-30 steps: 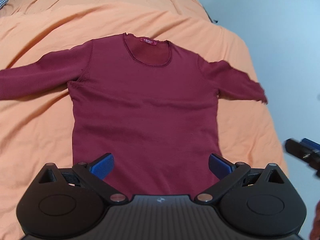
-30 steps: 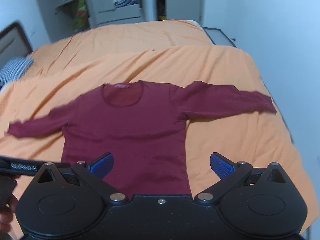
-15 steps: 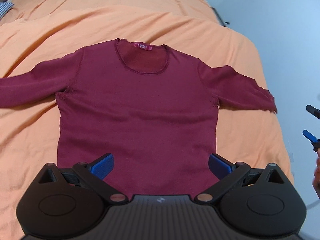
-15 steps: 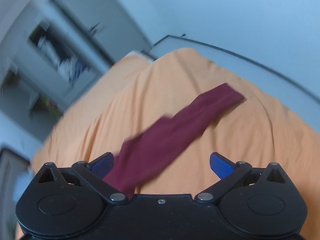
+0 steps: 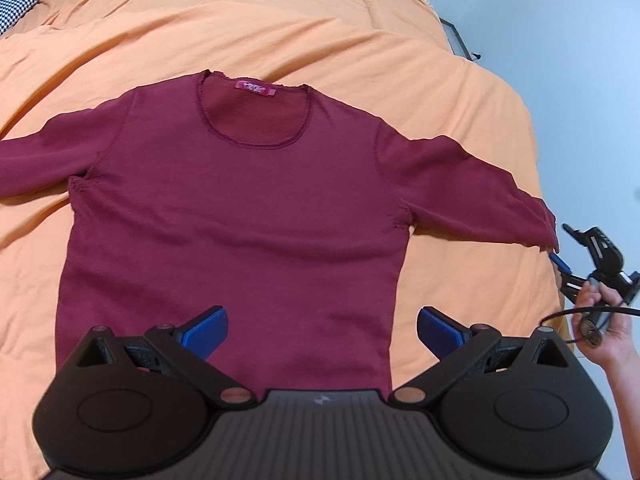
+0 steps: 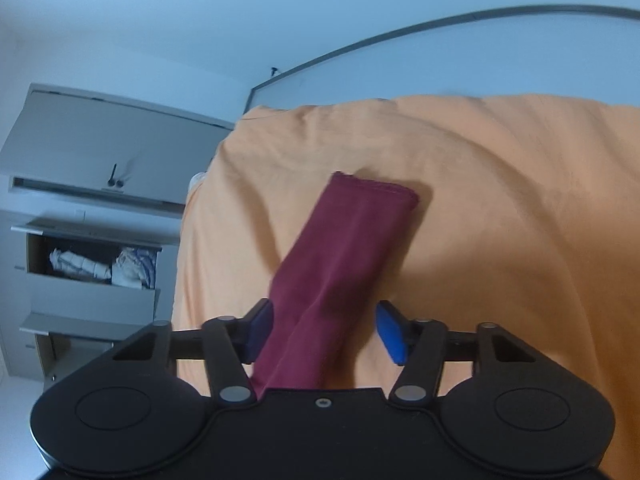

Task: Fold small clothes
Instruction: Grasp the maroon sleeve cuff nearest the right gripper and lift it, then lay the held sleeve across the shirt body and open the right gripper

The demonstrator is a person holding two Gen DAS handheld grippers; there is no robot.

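Observation:
A maroon long-sleeved shirt (image 5: 240,200) lies flat, front up, on an orange bed cover (image 5: 280,20), both sleeves spread sideways. My left gripper (image 5: 322,328) hovers open over the shirt's hem, nothing between its blue pads. At the right sleeve's cuff (image 5: 536,224) is my right gripper (image 5: 566,248), held by a hand (image 5: 604,332). In the right wrist view the sleeve (image 6: 352,232) runs between the right gripper's (image 6: 325,332) fingers. The jaws stand partly narrowed, one on each side of the sleeve, and the fabric is not pinched.
The bed's right edge drops off just past the cuff, with pale floor (image 5: 580,80) beyond. A checked pillow (image 5: 16,8) lies at the far left corner. A grey dresser with an open drawer (image 6: 92,264) full of cloth stands past the bed.
The right gripper swung from over the shirt body to the right sleeve, came down around it near the cuff, and its jaws narrowed. The left gripper shifted slightly over the hem, still open.

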